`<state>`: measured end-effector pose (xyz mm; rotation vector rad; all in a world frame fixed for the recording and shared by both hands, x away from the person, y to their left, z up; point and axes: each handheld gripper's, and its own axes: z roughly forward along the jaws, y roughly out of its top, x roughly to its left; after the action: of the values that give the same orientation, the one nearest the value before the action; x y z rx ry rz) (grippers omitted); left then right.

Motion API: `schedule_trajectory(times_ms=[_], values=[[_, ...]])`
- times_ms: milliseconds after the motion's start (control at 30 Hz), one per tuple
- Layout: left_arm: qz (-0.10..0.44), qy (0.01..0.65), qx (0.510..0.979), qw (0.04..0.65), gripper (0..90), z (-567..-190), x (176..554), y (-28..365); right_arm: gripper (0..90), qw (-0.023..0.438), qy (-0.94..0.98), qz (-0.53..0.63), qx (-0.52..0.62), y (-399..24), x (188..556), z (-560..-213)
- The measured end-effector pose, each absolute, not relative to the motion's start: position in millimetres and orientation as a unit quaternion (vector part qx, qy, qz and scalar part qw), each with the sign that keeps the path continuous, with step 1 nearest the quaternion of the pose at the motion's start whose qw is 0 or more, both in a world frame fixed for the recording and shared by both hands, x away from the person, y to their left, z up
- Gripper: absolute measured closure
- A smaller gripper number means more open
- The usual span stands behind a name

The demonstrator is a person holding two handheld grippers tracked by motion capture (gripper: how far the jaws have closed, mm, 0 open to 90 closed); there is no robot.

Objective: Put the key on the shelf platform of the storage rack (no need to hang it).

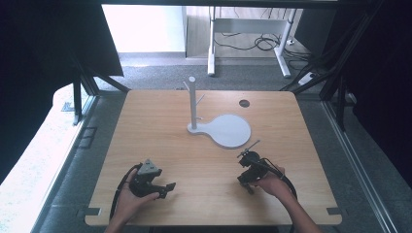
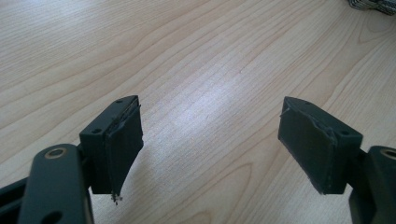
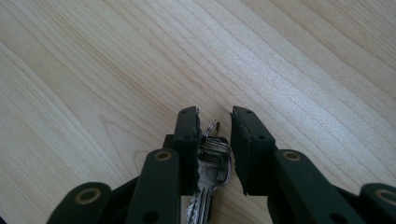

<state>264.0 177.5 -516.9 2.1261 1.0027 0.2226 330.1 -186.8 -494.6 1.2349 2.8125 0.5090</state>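
Note:
A bunch of silver keys (image 3: 212,163) on a ring lies on the wooden table between the jaws of my right gripper (image 3: 215,122). The jaws stand narrow around the keys; the left pad is against them and a thin strip of wood shows beside the right pad. In the high view my right gripper (image 1: 247,179) is low over the table's front right, held by a hand. My left gripper (image 1: 167,188) rests at the front left, pointing right. Its jaws stand wide open over bare wood (image 2: 210,121) with nothing between them.
A white stand with an upright post (image 1: 193,104) and short pegs rises from a round flat base (image 1: 231,131) at the table's middle back. A round hole (image 1: 244,103) sits in the tabletop behind it. The table's front edge (image 1: 209,224) lies close to both hands.

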Motion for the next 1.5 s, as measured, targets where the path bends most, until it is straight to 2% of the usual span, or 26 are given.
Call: schedule_trajectory(times_ms=[700,1067,1500], values=[[0.090,0.400,0.827,0.384,22.2,-515,265,184,88.2,-0.013,0.906,0.143,0.398,-185,334,-499],[0.091,0.401,0.827,0.384,22.2,-514,265,185,89.5,-0.029,0.911,0.128,0.391,-190,334,-495],[0.091,0.400,0.827,0.384,22.2,-514,265,185,89.6,0.003,0.911,0.141,0.386,-201,333,-463]])
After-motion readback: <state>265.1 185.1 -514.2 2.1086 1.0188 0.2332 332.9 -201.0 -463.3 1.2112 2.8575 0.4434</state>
